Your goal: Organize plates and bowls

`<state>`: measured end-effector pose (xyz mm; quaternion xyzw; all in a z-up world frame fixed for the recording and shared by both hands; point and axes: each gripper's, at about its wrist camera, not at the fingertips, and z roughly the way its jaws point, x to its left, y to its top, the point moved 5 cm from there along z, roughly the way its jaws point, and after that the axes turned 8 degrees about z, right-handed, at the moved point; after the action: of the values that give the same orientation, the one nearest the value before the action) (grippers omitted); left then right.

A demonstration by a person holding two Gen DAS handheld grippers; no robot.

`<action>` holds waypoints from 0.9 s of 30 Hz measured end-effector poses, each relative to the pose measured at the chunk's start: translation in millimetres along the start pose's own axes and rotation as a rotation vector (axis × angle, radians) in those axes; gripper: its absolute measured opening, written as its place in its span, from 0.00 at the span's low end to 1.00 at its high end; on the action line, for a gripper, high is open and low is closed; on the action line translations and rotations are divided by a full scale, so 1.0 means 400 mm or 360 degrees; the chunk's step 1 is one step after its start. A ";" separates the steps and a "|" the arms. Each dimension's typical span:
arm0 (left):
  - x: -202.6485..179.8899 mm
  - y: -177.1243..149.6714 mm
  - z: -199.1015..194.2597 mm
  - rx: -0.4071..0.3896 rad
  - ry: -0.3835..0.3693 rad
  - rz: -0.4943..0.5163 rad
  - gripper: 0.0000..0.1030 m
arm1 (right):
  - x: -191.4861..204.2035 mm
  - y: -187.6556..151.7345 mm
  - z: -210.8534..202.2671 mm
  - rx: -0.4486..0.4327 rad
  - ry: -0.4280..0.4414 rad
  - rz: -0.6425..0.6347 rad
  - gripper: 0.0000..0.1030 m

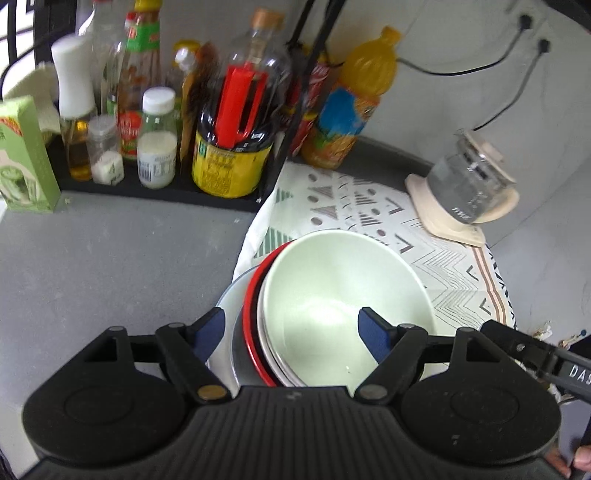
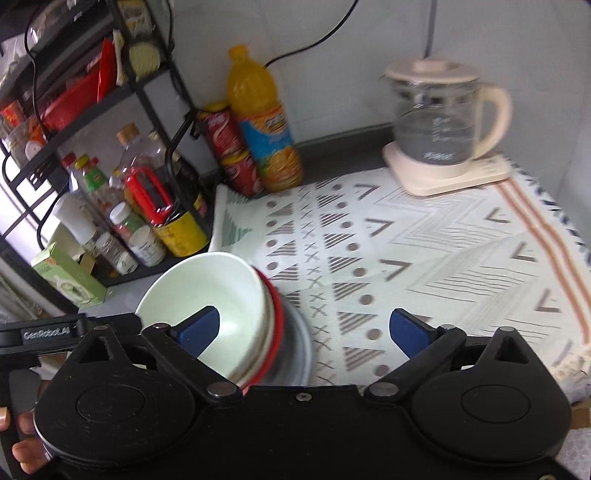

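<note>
Left hand-held gripper (image 1: 291, 330) gapes wide around the stacked bowls (image 1: 343, 295), bottom centre. Right hand-held gripper (image 2: 304, 328) spread apart, empty.

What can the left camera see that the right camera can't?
Only the left wrist view shows the two wall plugs with their cables, and the left hand-held gripper, open around the near rim of the bowl stack.

Only the right wrist view shows the upper rack shelves holding packets, the kettle's handle, and the right hand-held gripper, open over the patterned cloth.

Both show the stacked bowls, orange juice bottle, glass kettle, soy sauce jug and green box.
</note>
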<state>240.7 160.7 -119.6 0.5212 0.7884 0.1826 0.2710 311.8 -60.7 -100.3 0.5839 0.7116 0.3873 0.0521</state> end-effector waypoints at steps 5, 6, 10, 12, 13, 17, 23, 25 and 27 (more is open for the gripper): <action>-0.033 -0.028 -0.064 -0.0074 -0.0008 0.0091 0.75 | -0.036 -0.031 -0.091 -0.0091 -0.0051 0.0021 1.00; -0.036 -0.031 -0.075 -0.0081 0.0005 0.0110 0.75 | -0.041 -0.039 -0.108 -0.0103 -0.0066 0.0025 1.00; -0.042 -0.042 -0.124 -0.0129 -0.0016 0.0150 0.75 | -0.055 -0.078 -0.170 -0.0154 -0.0095 0.0029 1.00; -0.047 -0.049 -0.149 -0.0154 -0.0012 0.0187 0.75 | -0.063 -0.097 -0.200 -0.0189 -0.0133 0.0047 1.00; -0.050 -0.054 -0.162 -0.0168 -0.0015 0.0203 0.75 | -0.066 -0.107 -0.217 -0.0206 -0.0139 0.0060 1.00; -0.062 -0.080 -0.214 -0.0212 -0.0040 0.0269 0.76 | -0.073 -0.146 -0.284 -0.0279 -0.0163 0.0078 1.00; -0.088 -0.136 -0.289 -0.0249 -0.0090 0.0349 0.76 | -0.063 -0.217 -0.376 -0.0367 -0.0176 0.0095 1.00; -0.094 -0.158 -0.314 -0.0240 -0.0118 0.0355 0.76 | -0.058 -0.242 -0.405 -0.0386 -0.0178 0.0101 1.00; -0.102 -0.180 -0.337 -0.0250 -0.0120 0.0380 0.76 | -0.057 -0.265 -0.427 -0.0394 -0.0178 0.0111 1.00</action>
<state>117.8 94.4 -45.0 0.5949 0.6934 0.2549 0.3167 145.4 -166.3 -55.0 0.6181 0.6335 0.4407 0.1498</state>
